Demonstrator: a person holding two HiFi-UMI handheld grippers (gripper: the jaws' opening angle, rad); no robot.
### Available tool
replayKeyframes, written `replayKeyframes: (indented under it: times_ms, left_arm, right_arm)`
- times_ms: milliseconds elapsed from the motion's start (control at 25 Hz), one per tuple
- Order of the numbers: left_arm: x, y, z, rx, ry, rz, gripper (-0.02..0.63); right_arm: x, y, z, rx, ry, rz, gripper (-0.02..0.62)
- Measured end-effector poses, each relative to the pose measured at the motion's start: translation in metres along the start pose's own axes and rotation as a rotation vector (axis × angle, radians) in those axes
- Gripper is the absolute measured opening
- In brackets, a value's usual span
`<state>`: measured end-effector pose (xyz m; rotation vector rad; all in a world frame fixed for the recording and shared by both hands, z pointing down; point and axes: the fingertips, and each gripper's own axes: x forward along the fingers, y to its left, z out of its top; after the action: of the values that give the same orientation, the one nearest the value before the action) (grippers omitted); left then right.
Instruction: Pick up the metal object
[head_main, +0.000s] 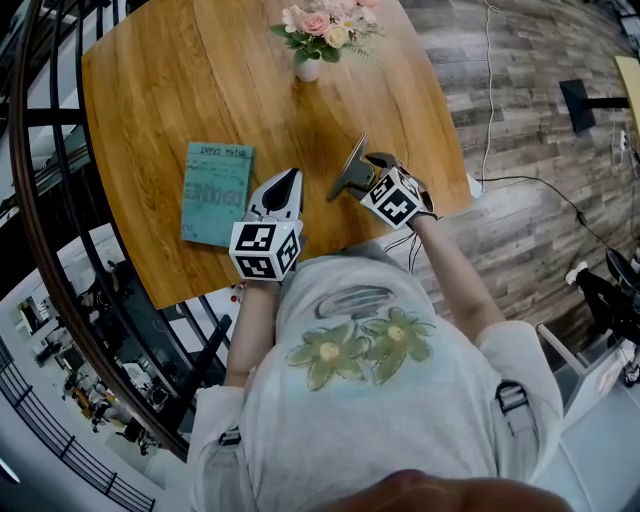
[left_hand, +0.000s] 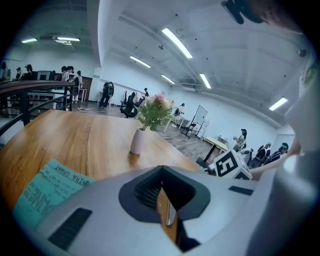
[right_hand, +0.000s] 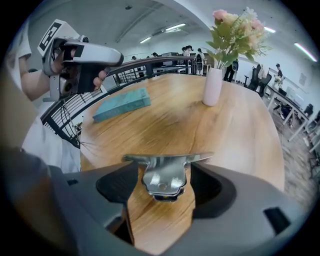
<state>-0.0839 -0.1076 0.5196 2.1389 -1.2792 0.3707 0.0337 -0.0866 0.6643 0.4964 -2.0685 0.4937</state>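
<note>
The metal object (right_hand: 165, 174) sat clamped in the right gripper's (right_hand: 165, 191) jaws, seemingly clear of the bench (head_main: 200, 90), 6 o'clock from the vase (head_main: 309, 68); pickup looked done. The left gripper's (left_hand: 164, 200) jaws were closed, empty.

metal object (right_hand: 165, 177): shiny polished metal | table (head_main: 180, 90): smooth grained wood | booklet (head_main: 217, 192): matt paper

Place: open-plan office, upper level by the look of it.
Ceiling: long strip lights (left_hand: 177, 42), 12 o'clock.
Staff: ppl standing in grp (left_hand: 67, 75), 10 o'clock; more at 3.
Furniture: office chairs (left_hand: 131, 104), whiteboard (left_hand: 201, 114), desk (left_hand: 220, 143).
Near: wooden table (head_main: 200, 90) w/ flower vase (head_main: 310, 68); black railing (head_main: 40, 200); plank floor (head_main: 500, 100).
</note>
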Motion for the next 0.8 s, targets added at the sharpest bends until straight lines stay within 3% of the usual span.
replayKeyframes:
  times_ms: [520, 800]
  left_arm:
    - [0.013, 0.005, 0.0, -0.012, 0.02, -0.002, 0.014]
    - [0.014, 0.007, -0.003, -0.017, 0.025, 0.009, 0.014]
  right_arm:
    - [0.019, -0.001, -0.015, -0.031, 0.076, 0.013, 0.311]
    - [0.021, -0.007, -0.016, -0.032, 0.065, -0.024, 0.309]
